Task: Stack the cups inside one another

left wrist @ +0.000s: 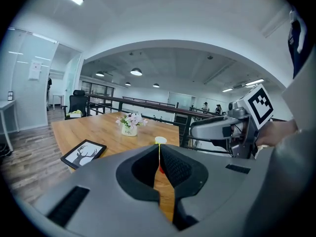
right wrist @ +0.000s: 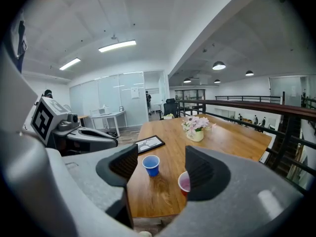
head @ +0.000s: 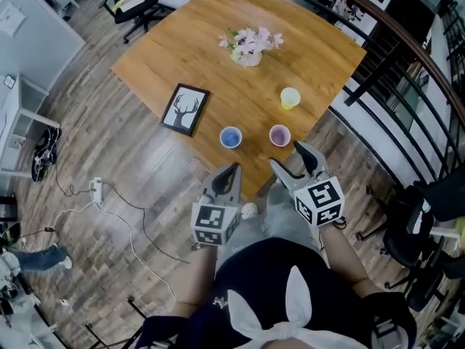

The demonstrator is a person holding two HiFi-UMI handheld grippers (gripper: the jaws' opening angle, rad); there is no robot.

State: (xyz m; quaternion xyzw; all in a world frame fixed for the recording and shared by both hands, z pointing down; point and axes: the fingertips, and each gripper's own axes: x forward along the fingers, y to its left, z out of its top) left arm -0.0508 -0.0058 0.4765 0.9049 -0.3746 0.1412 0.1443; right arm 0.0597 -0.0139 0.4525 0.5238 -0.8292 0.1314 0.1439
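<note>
Off near edge of brown wooden table (head: 218, 78): my left gripper (head: 232, 169) clenched, empty; my right gripper (head: 288, 155) spread, empty, facing small blue plastic cup (head: 230, 137).

In the right gripper view, the pink cup (right wrist: 183, 182) is half covered by one jaw of the right gripper (right wrist: 162, 166). In the left gripper view, only the rim of the yellow cup (left wrist: 160, 140) is shown. The rest is masked by the left gripper (left wrist: 159, 163), between whose closed jaws just a red sliver is seen; what it belongs to cannot be told there. The lettering on the flower vase (left wrist: 129, 130) is too small to be read, and the distant people (left wrist: 205, 106) cannot be made out. In the head view, an office chair (head: 407, 227) is cut off by the right edge.
</note>
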